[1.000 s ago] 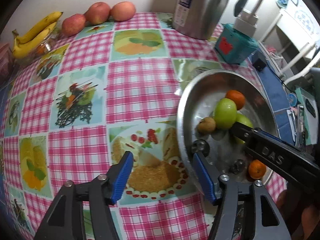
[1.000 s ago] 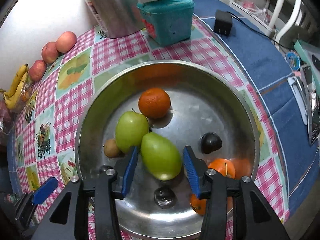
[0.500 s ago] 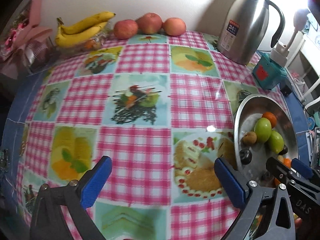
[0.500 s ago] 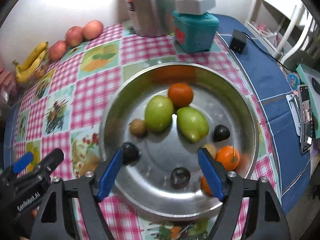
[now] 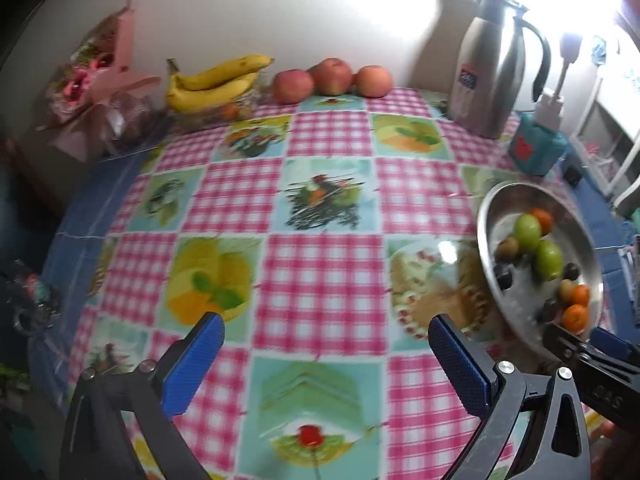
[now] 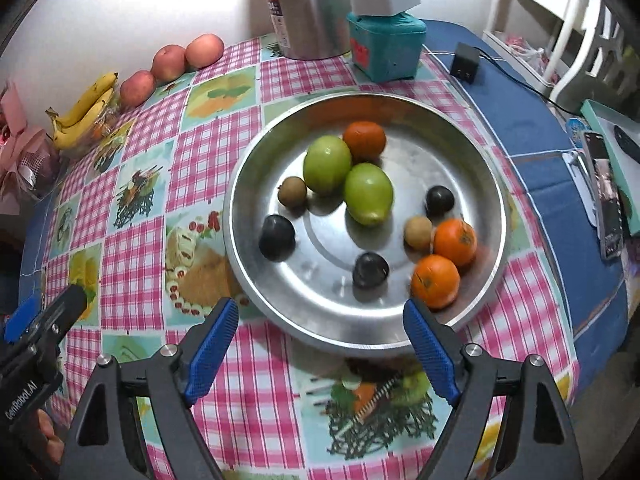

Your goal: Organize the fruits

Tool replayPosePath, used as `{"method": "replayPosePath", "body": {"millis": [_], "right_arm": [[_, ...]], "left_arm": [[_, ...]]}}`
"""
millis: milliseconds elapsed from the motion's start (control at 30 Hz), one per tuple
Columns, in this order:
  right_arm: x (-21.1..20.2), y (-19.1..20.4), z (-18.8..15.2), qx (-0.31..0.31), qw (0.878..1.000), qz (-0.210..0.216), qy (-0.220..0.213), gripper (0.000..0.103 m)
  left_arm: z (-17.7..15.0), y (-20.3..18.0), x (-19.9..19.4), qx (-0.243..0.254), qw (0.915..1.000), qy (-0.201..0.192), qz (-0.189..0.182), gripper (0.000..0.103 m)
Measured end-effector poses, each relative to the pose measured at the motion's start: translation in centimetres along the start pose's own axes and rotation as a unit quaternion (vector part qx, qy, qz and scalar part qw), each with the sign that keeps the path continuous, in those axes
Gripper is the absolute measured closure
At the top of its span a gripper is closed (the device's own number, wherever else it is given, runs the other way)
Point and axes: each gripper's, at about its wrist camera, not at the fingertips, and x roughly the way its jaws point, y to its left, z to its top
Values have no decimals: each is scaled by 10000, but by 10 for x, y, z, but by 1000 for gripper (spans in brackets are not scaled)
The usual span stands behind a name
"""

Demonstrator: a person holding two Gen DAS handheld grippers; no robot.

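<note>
Checked tablecloth (image 6: 132, 240), fruit bowl (image 6: 492, 184) beyond right hand-held gripper (image 6: 324, 340)

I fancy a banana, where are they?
The bananas lie at the table's far edge by the wall, left of three apples, beside a pink bouquet; far left in the right view.

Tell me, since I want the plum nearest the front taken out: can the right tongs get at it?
Probably yes. The right tongs are open just outside the bowl rim, and the plum sits alone, nothing over it.

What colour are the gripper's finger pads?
Blue, on black arms; the right gripper shows them best in the right wrist view.
</note>
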Motion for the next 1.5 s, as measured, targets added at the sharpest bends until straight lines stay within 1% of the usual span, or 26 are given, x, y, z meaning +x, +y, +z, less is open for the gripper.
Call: {"method": "replayPosePath", "body": {"millis": [133,300,633,933,1500], "right_arm": [[-5,3,-9,-116,9999,2,9,18],[-10,10,-14,-299,9995,-111,-61,18],[-10,13,-13,-363,9992,-133,-92,18],[-11,17,-13,-465,9987,-168,-142,18],[-9,19,-13,-527,9983,-189,-128,18]], "left_arm": [[-6,4,-5,-36,10000,52,7,0],[-14,2,-5,109,9995,214,187,0],[-16,2,0,151,9985,486,181,0],[-15,1,-3,158,9987,476,97,0],[-15,0,-4,157,9987,477,91,0]]}}
